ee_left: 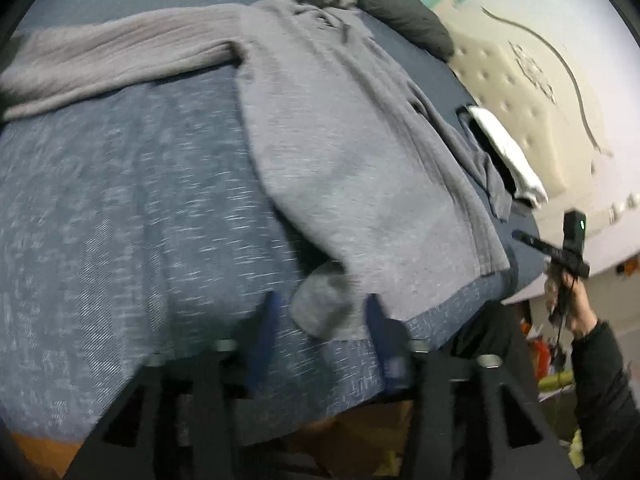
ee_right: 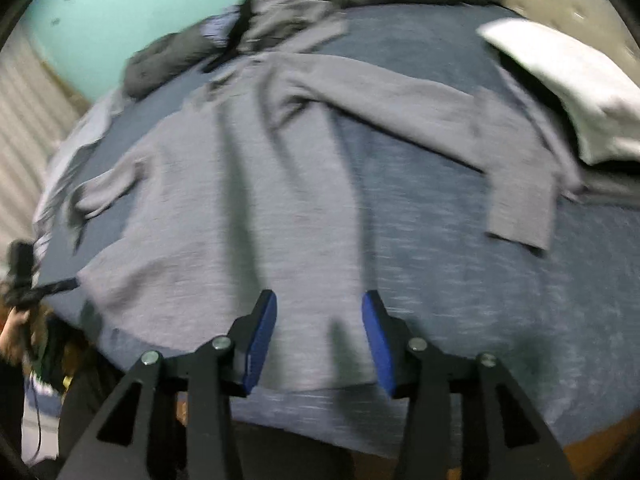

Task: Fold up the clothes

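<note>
One grey long-sleeved sweater [ee_right: 224, 184] is lying spread flat across the bed, hem toward the near edge, with one sleeve [ee_right: 516, 184] stretching out to the right and bending down, and the other sleeve [ee_left: 112, 56] reaching away on the opposite side. Two grippers are showing. The left gripper [ee_left: 320, 320] is hovering over the near corner of the sweater with its blue pads spread apart and nothing between them; a rounded grey fold of fabric is sitting just ahead of the gap. The right gripper [ee_right: 320, 336] is hanging over the hem, its jaws likewise parted and holding nothing. In the left wrist view the right gripper is also appearing at the far edge, gripped by one hand [ee_left: 572, 304] in a dark sleeve.

The surface is a bed covered in a blue heathered blanket [ee_left: 120, 232]. One white folded item [ee_right: 568, 80] is resting near the cream tufted headboard [ee_left: 516, 80], and one dark grey pillow [ee_left: 404, 16] is lying at the far side beside more crumpled dark clothing. A turquoise wall [ee_right: 140, 4] is standing behind the bed. Both views are blurring, and no writing is legible.
</note>
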Tool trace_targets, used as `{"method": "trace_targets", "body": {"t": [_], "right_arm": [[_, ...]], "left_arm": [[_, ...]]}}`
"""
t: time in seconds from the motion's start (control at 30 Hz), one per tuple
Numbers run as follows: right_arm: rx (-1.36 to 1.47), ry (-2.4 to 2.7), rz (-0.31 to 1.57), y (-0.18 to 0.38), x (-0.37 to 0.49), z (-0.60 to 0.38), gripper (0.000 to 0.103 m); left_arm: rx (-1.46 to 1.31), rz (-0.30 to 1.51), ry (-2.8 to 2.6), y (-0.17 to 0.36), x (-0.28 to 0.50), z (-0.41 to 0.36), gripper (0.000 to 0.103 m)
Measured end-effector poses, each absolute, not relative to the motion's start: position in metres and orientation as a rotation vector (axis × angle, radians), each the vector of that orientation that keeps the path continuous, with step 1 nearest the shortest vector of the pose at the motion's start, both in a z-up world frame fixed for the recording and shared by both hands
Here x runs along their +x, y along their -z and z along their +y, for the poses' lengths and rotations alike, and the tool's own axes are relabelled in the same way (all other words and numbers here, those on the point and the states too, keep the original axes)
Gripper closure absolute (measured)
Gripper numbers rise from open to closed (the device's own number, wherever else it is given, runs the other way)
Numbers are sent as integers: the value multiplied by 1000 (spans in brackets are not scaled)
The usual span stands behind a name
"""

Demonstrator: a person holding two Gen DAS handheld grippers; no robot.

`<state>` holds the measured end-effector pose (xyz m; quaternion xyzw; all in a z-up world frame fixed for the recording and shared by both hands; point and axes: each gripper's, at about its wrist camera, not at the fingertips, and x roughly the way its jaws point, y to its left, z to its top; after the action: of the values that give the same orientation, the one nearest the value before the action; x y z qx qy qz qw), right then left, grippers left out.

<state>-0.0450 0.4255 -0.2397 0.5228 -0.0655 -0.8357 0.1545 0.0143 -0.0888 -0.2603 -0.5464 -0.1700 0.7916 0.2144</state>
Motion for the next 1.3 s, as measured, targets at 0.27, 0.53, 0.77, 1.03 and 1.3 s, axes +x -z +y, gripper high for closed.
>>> {"method": "trace_targets", "body": {"t": [0.27,0.53,0.77,1.03,1.3], "right_arm": [[1609,2343,-331,278,-52,438,57],[1598,2303,-283,280,-49,417,89],[1473,2307,-197,239,-34,408,98],[1421,2273,-175,211,-6,405,99],[1535,2205,-156,253,2,395,99]], "left_arm": [[-1569,-373,-2131,279,1,-59,44],[-1588,-338,-2092,286,-4,-48,95],[-1552,-305,-2139,250,4,-74,99],[-1546,-293,-2200,213,23,-124,100],[-1648,-349,-2205,244,36,-158,103]]}}
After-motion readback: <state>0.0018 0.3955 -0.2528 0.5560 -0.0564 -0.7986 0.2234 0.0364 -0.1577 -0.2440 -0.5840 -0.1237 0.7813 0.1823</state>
